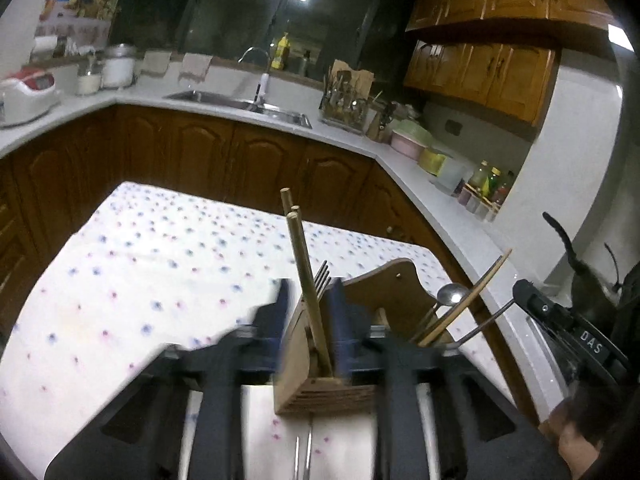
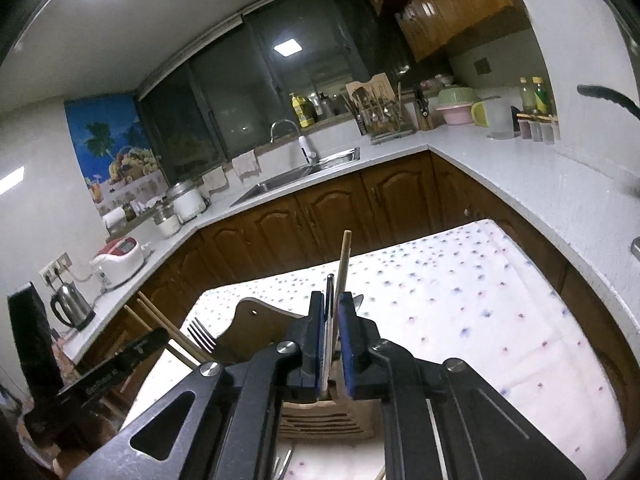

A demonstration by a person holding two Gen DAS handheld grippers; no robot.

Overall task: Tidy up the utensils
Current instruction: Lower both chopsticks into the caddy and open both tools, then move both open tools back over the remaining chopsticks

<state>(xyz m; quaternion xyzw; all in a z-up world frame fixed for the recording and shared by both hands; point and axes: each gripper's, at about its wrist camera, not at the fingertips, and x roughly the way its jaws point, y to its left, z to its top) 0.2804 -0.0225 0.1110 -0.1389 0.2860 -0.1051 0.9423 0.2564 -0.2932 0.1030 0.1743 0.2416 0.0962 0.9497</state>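
Most utensils already stood in the wooden holder [image 1: 320, 392]. The left gripper [image 1: 308, 312] had let go of its chopsticks [image 1: 304, 264] and fork [image 1: 322, 276]; the right gripper [image 2: 332, 332] pinched a thin utensil [image 2: 329, 320] — a few lay unsorted below [image 1: 302, 456].

Through the left wrist camera I see my left gripper [image 1: 310, 312] with its blue fingers [image 1: 280, 320] parted around the near compartment of the wooden utensil holder [image 1: 320, 392], pads clear of what stands in it. Bamboo chopsticks [image 1: 302, 264] and a fork [image 1: 323, 276] stand upright there. In the compartment to the right, a spoon [image 1: 451, 295] and another chopstick [image 1: 472, 292] lean rightward. The holder sits on the surface's dotted white cloth [image 1: 140, 264]. The right gripper [image 1: 568, 328] shows at the right edge.
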